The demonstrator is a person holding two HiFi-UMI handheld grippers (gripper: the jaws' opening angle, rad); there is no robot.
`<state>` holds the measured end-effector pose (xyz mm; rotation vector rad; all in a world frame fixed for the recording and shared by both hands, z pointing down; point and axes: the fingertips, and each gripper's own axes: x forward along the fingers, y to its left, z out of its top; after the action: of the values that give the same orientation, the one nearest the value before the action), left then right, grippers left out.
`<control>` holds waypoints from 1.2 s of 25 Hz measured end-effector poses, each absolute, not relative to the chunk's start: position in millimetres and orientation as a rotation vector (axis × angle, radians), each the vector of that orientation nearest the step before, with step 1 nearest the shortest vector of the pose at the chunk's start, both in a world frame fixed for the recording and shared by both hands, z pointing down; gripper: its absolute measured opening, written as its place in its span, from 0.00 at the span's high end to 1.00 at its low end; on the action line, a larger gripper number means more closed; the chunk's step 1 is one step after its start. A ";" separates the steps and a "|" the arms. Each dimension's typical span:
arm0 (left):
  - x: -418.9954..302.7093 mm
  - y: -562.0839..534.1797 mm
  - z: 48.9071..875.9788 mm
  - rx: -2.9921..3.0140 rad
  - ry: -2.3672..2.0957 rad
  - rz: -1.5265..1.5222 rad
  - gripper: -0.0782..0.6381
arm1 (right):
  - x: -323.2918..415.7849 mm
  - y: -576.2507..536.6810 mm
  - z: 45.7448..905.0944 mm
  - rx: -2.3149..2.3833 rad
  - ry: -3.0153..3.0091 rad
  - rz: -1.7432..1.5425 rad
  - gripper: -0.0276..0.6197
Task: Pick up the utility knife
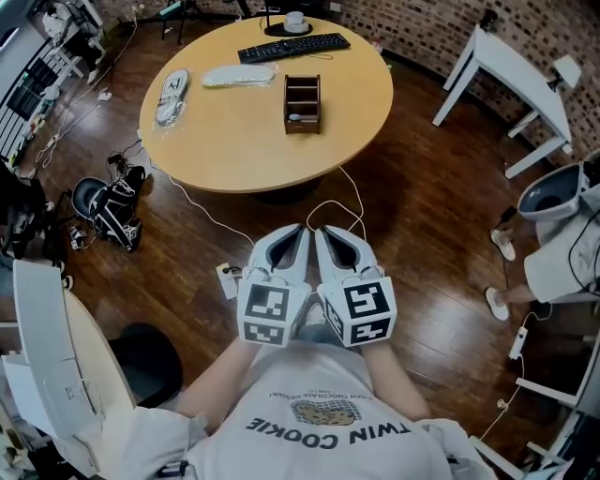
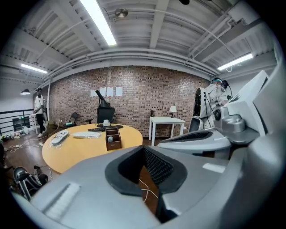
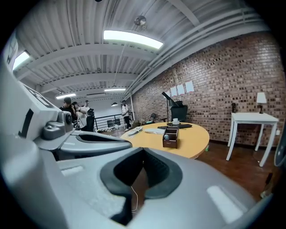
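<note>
While both grippers hang in the lower middle of the head view, close to the person's chest, the round wooden tabletop [image 1: 234,141] lies well apart from them in the upper middle, with dark floor [image 1: 422,216] between. A looped cable [image 1: 330,204] lies on that floor just ahead of the gripper tips, and a second cable [image 1: 211,217] trails from the tabletop's left side. One black bag [image 1: 117,211] sits on the floor at left, and one white table [image 1: 516,66] stands at upper right. The tabletop carries one black keyboard [image 1: 292,47] at its far edge, one white cup [image 1: 295,21] behind it, one wooden organizer [image 1: 302,103] near the middle, and two clear-wrapped things: a long packet [image 1: 172,94] at the left rim and a pale packet [image 1: 239,75] near the keyboard. The utility knife cannot be picked out among these from here. The left gripper [image 1: 298,230] and right gripper [image 1: 323,230] sit side by side, nearly touching. Their tips point up the frame toward the tabletop, and the two marker cubes [image 1: 272,314] face the camera. In each gripper view the dark pads are pressed together at the tip with nothing pinched between them.
</note>
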<state>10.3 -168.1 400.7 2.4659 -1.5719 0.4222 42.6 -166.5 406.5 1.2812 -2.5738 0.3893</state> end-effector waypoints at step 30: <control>-27.3 -391.6 438.0 2.732 -1.401 0.731 0.88 | 4.3 -360.2 432.3 1.381 -2.476 0.423 0.96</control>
<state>-27.3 -391.6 438.0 2.7317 -1.4013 0.7309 4.3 -360.2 432.3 1.3813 -2.4758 0.4227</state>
